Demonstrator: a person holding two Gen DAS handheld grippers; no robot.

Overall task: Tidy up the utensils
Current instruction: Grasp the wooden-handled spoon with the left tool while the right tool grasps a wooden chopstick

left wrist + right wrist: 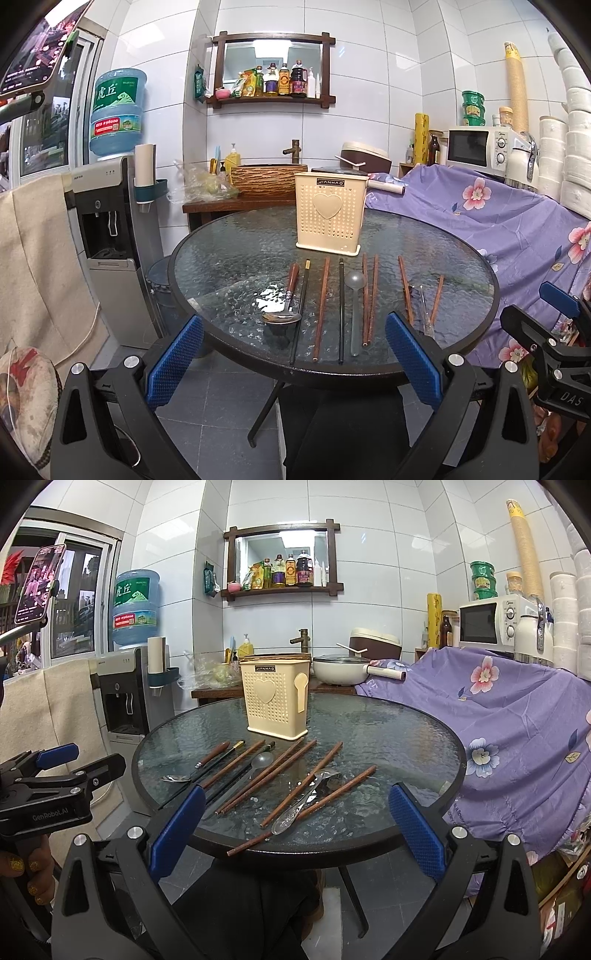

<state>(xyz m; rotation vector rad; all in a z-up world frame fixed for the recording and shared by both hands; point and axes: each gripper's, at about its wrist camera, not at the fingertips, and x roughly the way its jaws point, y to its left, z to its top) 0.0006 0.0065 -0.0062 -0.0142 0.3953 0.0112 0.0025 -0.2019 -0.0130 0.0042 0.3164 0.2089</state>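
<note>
Left wrist view: left gripper (293, 365) spread wide and empty at the bottom of the frame, short of the near rim of the glass table (221, 258).
Utensils: chopsticks (320, 308), a metal spoon (284, 315) and a grey plastic spoon (355, 314) lie flat in a row at lower centre, just above the pads.
Long axis: near-vertical in this frame, running away from the camera toward the holder (330, 212), which stands upright in mid frame.
Right wrist view: right gripper (295, 834) also wide apart, holding nothing; the same row slants from lower left to upper right.
Nearer hand: judging by position, the right-hand pieces suit the right gripper and the metal spoon the left.
Only in the right view: a clear spoon (301, 803) lying across a chopstick, one chopstick end past the near rim, and the holder's side slot.
Only in the left view: the even spacing of the row.
</note>
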